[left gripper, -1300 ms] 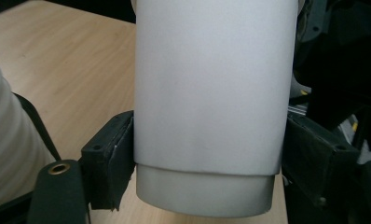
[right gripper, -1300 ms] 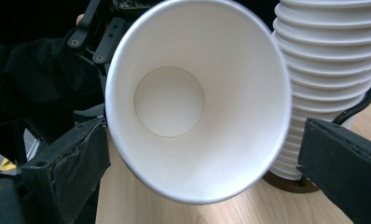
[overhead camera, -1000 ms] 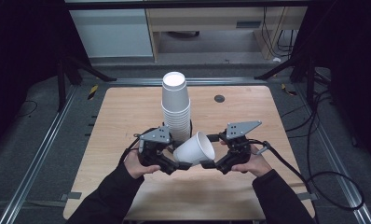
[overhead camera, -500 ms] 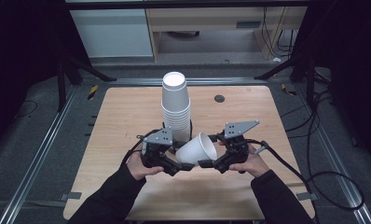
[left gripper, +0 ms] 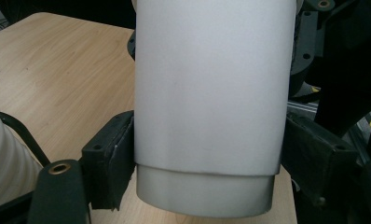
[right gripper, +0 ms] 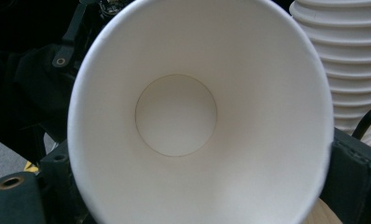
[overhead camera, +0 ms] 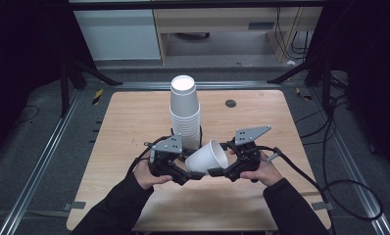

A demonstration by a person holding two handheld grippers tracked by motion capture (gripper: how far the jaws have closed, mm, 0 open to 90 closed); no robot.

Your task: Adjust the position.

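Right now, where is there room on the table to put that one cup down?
Bare wood lies left of the cup stack, out to the table edge, and right of it, past the small dark hole. More lies along the near edge between the sleeves. The middle is crowded: the left claw and right claw both flank the single cup, close to the stack.
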